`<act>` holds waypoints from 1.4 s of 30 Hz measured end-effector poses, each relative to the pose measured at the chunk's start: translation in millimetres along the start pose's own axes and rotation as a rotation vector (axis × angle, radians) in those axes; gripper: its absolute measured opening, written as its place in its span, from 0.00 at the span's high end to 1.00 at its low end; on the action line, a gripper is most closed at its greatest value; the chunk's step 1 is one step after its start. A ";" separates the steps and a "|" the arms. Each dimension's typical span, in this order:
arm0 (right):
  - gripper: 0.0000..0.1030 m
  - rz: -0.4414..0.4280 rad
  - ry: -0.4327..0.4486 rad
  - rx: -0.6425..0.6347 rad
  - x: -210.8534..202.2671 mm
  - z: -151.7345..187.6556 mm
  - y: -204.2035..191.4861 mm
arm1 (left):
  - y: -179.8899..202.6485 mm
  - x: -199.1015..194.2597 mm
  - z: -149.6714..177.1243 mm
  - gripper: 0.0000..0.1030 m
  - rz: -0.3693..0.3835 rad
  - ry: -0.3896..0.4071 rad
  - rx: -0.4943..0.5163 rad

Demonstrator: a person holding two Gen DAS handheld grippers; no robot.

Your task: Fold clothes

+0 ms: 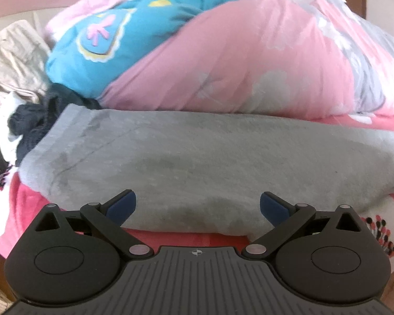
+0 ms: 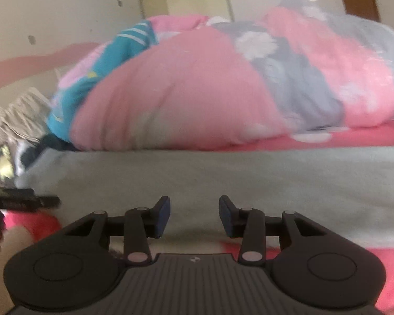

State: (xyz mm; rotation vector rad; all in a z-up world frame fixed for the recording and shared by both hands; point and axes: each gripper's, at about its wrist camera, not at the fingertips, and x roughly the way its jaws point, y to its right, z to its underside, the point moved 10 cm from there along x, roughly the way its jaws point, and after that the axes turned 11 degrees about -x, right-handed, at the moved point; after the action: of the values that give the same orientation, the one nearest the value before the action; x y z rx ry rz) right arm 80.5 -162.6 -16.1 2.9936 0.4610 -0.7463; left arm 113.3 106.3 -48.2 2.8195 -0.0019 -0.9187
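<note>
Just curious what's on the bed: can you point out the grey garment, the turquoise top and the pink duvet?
grey garment (image 1: 170,162): left wrist view, middle of its flat top.
turquoise top (image 1: 97,52): left wrist view, its printed front.
pink duvet (image 2: 170,92): right wrist view, plain pink bulge.

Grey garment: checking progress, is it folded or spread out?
Folded: the grey garment lies as a compact thick bundle with a doubled rounded near edge.

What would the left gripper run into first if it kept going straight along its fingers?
Most likely the folded grey fleece garment lying right ahead of the open left gripper; the pink quilt sits behind it, though depth is hard to judge.
</note>
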 end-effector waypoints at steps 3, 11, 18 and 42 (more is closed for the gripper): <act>0.58 -0.046 0.001 -0.039 23.2 -11.0 -29.8 | -16.4 0.0 1.1 0.01 -0.053 0.007 -0.004; 0.56 -0.052 -0.156 -0.216 79.5 29.2 -97.1 | -73.9 11.0 11.5 0.01 -0.155 -0.026 -0.131; 0.40 -0.073 -0.122 -0.288 59.9 10.0 -115.6 | -103.8 9.1 8.2 0.01 -0.156 -0.006 -0.259; 0.35 -0.195 -0.124 -0.163 136.6 -15.0 -158.9 | -183.2 41.1 -21.3 0.06 -0.109 0.238 -0.697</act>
State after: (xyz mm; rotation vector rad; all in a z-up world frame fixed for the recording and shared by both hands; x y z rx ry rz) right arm 156.5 28.8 -58.1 2.7599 0.7750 -0.8559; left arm 149.3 287.9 -85.9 2.2597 0.4195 -0.4636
